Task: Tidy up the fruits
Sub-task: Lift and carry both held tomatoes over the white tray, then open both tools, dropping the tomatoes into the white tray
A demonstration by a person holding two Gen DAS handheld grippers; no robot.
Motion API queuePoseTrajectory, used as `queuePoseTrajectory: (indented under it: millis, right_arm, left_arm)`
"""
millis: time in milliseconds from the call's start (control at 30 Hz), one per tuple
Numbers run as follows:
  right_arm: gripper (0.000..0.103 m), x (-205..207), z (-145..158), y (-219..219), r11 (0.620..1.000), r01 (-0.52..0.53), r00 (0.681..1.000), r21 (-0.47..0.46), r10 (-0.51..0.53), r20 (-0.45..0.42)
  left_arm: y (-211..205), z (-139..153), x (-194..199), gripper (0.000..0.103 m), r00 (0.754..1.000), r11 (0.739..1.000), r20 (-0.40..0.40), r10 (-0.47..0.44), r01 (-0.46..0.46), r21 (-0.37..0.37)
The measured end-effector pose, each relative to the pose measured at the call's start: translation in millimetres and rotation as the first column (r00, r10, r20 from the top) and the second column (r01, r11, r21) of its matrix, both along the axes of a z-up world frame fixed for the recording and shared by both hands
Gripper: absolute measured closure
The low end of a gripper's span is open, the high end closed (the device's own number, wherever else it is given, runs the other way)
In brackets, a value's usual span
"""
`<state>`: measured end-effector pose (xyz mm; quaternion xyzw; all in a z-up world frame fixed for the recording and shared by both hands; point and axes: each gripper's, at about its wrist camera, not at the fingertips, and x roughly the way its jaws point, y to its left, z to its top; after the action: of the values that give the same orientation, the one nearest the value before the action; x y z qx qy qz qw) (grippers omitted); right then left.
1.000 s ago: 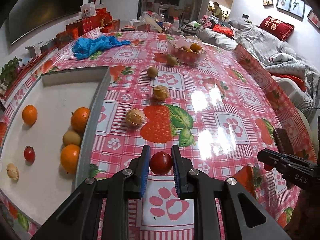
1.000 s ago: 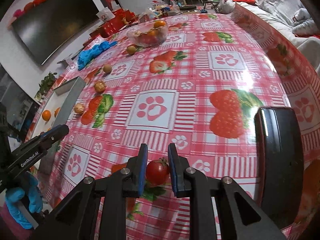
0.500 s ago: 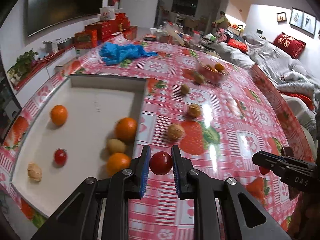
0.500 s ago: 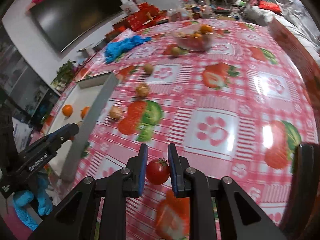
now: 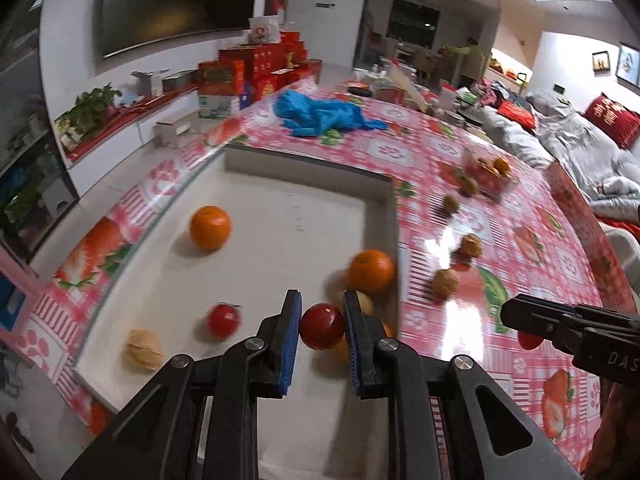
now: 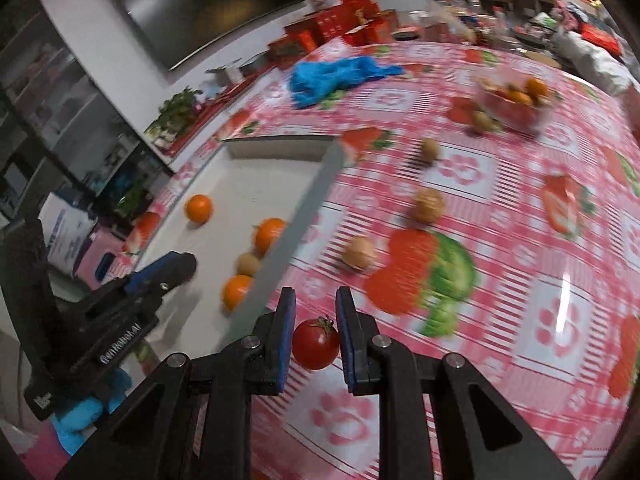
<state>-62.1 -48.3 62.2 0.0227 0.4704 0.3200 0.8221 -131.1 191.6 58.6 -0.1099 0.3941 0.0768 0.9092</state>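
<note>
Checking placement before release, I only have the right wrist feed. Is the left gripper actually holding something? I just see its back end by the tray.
Observer: Yes. The left gripper is shut on a red tomato, held over the white tray.
Operator: Anything red in the tray already?
Observer: One loose tomato lies on the tray floor, left of the gripper.
Operator: What else is down in that corner?
Observer: A pale walnut near the tray's near left corner; the left arm blocks it in your view.
</note>
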Motion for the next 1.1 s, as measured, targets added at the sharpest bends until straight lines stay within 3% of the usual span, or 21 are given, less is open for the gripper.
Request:
queuePoseTrajectory:
  millis: [533,1100]
  right_arm:
    - [0.081,-1.8,-3.5,92.5,0.989,-0.149,0.988,0.007,0.149,-0.037]
    - [0.079,1.5,-15.5,114.1,0.982,-0.189,0.977,0.012,0.189,-0.097]
  left_arm:
    - [46.6,-15.4,-7.6,0.081,0.995,0.995,-0.04,0.095,-0.097,-0.035]
    - [42.1,-28.2,-6.6,0.08,0.993,0.996,-0.08,0.083,-0.085,-0.032]
